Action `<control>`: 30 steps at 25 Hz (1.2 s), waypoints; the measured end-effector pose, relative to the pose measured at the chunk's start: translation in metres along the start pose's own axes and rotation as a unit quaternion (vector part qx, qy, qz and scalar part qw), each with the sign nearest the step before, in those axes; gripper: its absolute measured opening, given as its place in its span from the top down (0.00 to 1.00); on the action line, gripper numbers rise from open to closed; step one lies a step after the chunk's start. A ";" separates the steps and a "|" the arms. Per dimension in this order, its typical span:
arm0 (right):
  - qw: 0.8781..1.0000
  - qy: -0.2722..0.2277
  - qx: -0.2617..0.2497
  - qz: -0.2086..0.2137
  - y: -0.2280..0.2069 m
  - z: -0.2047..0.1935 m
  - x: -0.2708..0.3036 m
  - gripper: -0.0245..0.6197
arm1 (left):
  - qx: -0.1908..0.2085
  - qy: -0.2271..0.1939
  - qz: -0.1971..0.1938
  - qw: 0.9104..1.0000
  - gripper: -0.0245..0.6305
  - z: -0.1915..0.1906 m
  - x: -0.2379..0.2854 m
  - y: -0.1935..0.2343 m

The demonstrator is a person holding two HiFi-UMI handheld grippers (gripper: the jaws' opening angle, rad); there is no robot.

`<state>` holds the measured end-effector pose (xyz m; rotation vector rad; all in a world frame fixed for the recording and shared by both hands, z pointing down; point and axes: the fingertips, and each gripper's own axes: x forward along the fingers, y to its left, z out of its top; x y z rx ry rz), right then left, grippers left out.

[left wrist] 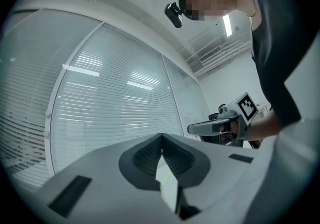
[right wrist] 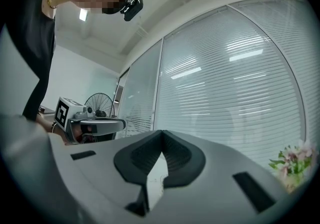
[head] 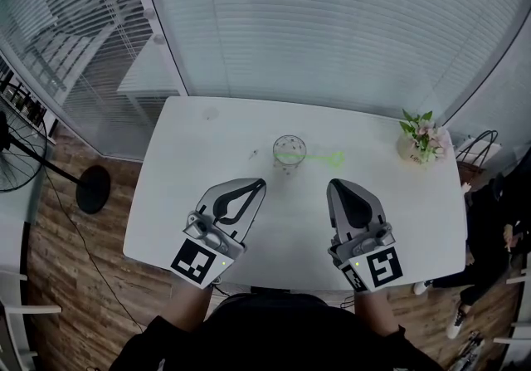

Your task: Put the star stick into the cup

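Observation:
A clear glass cup stands upright near the middle of the white table. The green star stick lies flat on the table just right of the cup, with its star end pointing right and its other end at the cup's base. My left gripper hovers in front of the cup, slightly left, with its jaws shut and empty. In front of the stick, my right gripper is also shut with nothing in it. Both grippers tilt upward, so neither gripper view shows the cup or the stick.
A small pot of pink flowers stands at the table's far right corner, also visible in the right gripper view. A tiny object lies left of the cup. A fan stands on the floor at the left. Glass walls with blinds run behind the table.

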<state>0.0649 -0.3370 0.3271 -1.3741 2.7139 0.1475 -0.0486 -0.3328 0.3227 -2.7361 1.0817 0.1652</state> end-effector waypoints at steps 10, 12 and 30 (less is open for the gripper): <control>1.000 0.003 0.009 0.000 -0.003 0.000 0.002 0.95 | 0.003 0.000 0.001 1.000 0.94 0.001 0.003 0.002; 1.000 0.002 0.008 0.001 -0.003 0.001 0.003 0.95 | 0.002 -0.001 0.002 1.000 0.94 0.001 0.003 0.003; 1.000 -0.002 0.006 0.006 -0.004 0.004 0.012 0.95 | 0.004 0.002 0.010 1.000 0.94 0.002 0.005 0.012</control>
